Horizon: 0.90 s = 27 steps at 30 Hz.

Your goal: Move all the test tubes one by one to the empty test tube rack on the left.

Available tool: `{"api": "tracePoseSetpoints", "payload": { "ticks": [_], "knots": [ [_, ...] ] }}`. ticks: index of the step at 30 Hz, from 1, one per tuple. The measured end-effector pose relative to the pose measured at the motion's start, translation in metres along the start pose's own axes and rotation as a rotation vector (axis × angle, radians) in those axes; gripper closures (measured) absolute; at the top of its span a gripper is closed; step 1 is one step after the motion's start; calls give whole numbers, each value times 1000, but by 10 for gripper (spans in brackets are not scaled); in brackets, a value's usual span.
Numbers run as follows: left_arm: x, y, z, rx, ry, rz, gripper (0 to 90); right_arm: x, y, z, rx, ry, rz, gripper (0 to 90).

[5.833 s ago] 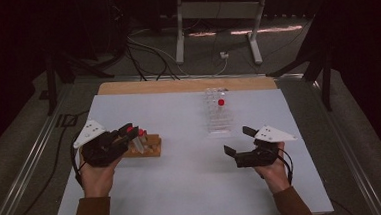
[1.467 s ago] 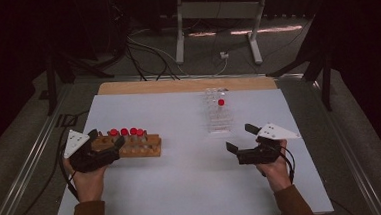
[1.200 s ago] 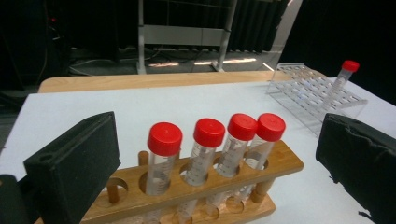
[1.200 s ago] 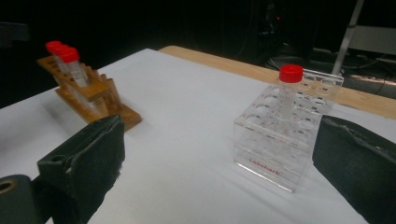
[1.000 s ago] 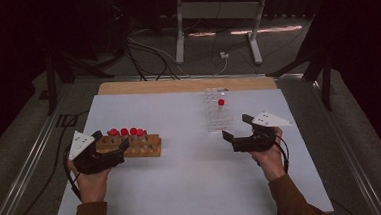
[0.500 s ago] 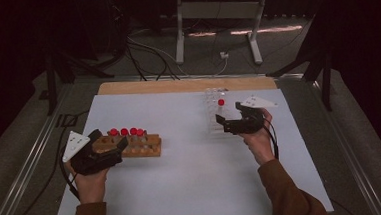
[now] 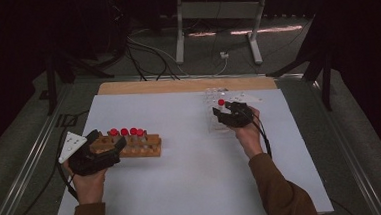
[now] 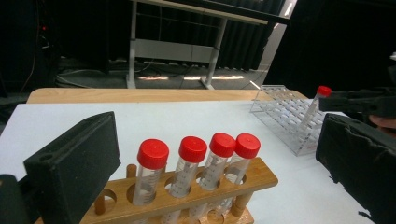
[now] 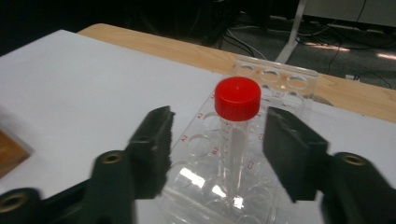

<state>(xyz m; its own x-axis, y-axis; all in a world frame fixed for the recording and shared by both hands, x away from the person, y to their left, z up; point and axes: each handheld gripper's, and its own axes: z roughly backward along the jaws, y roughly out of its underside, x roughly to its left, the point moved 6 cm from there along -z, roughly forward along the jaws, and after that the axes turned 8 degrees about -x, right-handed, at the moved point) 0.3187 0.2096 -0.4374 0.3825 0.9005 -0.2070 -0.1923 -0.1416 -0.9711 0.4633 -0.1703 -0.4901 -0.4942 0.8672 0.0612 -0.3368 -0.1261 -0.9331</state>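
Right gripper view: capped tube [image 9: 236,122] between tool [image 9: 215,140] jaws, untouched.

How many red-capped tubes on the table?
5. Four stand in a row in the wooden rack. One stands in the clear rack, between the right gripper's jaws. None seem hidden.
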Motion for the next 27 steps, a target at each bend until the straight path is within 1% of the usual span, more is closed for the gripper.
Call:
{"api": "tracePoseSetpoints", "payload": {
  "ticks": [2,4,6,7,9,12,15,16,20,27],
  "knots": [
    [-1,0,0,0,3,-1,5,-2,2,-3,2,16,-7,519],
    [-1,-1,0,-2,4,1,5,-3,3,-6,2,25,-9,569],
    [-1,-1,0,-2,5,1,5,-3,5,-7,5,34,2,623],
    [-1,-1,0,-1,6,1,5,-2,5,-8,5,40,13,636],
    [-1,-1,0,0,7,2,5,-2,6,-10,8,46,19,655],
    [-2,-1,0,-1,9,2,5,-4,8,-13,17,59,10,681],
    [-2,-1,0,1,9,0,5,-5,11,-14,22,71,3,732],
    [-2,0,0,4,10,-2,5,-5,11,-14,19,77,9,740],
    [-3,1,-1,11,11,-6,5,-7,8,-12,3,77,-11,744],
    [-1,0,0,3,4,0,5,-6,0,-4,-26,76,-4,746]
  ]
}}
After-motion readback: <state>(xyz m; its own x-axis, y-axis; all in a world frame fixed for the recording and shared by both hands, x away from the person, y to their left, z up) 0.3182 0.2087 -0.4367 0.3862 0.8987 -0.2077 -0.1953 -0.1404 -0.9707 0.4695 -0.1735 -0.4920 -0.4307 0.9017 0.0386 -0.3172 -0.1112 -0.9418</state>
